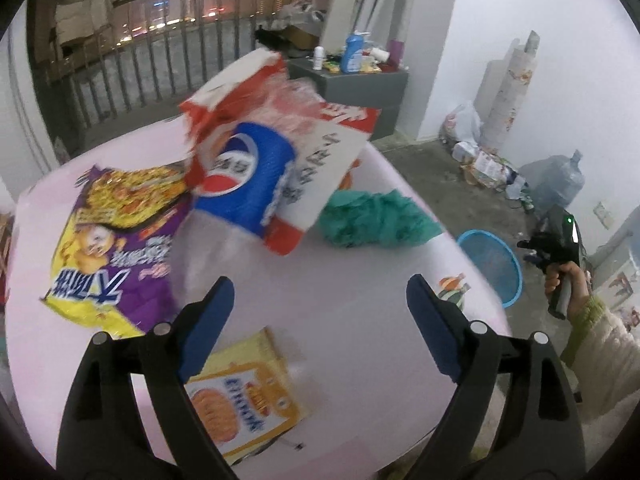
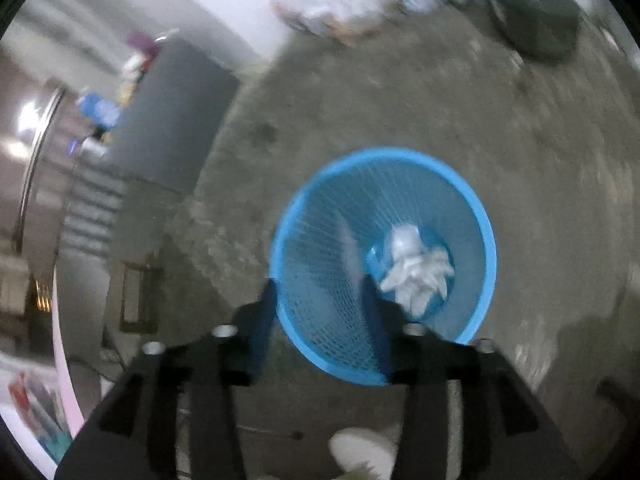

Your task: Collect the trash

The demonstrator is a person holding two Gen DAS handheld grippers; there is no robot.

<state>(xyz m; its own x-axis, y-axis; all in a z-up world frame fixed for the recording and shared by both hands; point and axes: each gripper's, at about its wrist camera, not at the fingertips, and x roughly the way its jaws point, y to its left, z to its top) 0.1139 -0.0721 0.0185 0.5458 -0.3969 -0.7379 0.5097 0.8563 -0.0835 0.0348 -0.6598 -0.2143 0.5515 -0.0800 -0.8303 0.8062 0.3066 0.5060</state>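
Note:
On the pink table [image 1: 360, 320] lie a purple and yellow snack bag [image 1: 108, 248], a blue Pepsi cup [image 1: 248, 184] against a torn red and white carton [image 1: 320, 152], a green crumpled cloth [image 1: 376, 220] and a yellow packet [image 1: 240, 396]. My left gripper [image 1: 320, 312] is open and empty above the table, the yellow packet just under its left finger. My right gripper [image 2: 320, 312] is open and empty over the blue mesh bin [image 2: 480, 216], which holds crumpled white paper [image 2: 416, 272]. The bin also shows in the left wrist view [image 1: 496, 264], on the floor beside the table.
A grey cabinet [image 1: 360, 84] with bottles stands behind the table. Bags, rolls and a water jug [image 1: 560, 180] lie along the right wall. A railing [image 1: 140, 68] runs at the back. The floor around the bin is concrete [image 2: 400, 100].

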